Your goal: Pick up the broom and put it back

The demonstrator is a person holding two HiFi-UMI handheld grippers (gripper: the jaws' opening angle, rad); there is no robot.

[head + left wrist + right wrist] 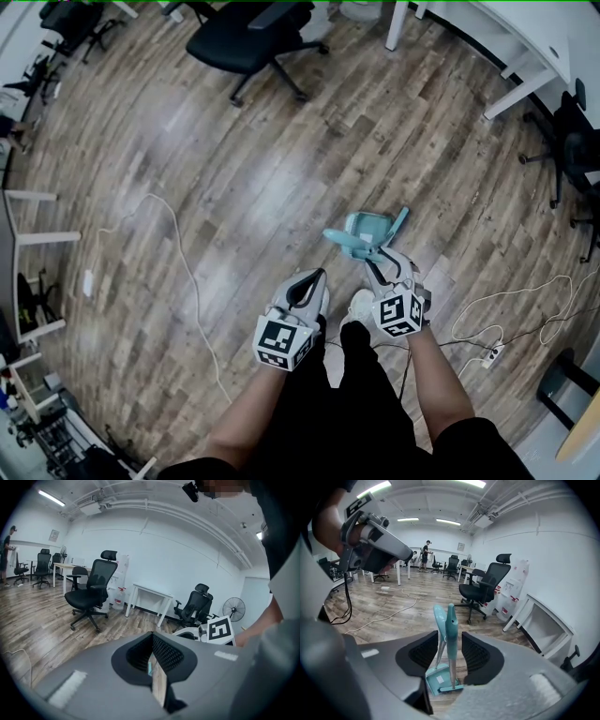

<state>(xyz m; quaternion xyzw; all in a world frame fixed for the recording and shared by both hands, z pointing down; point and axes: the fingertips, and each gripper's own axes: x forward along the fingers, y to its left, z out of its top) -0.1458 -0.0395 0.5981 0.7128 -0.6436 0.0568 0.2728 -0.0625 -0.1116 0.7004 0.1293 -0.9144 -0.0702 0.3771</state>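
Observation:
A teal broom (451,620) stands upright on the wooden floor beside a matching teal dustpan (436,679) with its own long handle. In the head view the set (367,234) is just ahead of my right gripper (392,272). The broom's handle rises between the two pads of the right gripper (451,651), which is open, with a gap on each side of the handle. My left gripper (305,283) hangs to the left of the set, away from it. In its own view the left gripper (153,654) has its pads together and holds nothing.
A black office chair (248,37) stands ahead, and a white desk (511,52) is at the far right. A white cable (178,244) runs over the floor on the left. A power strip (492,354) with cords lies right of my legs. More chairs (574,141) sit at the right edge.

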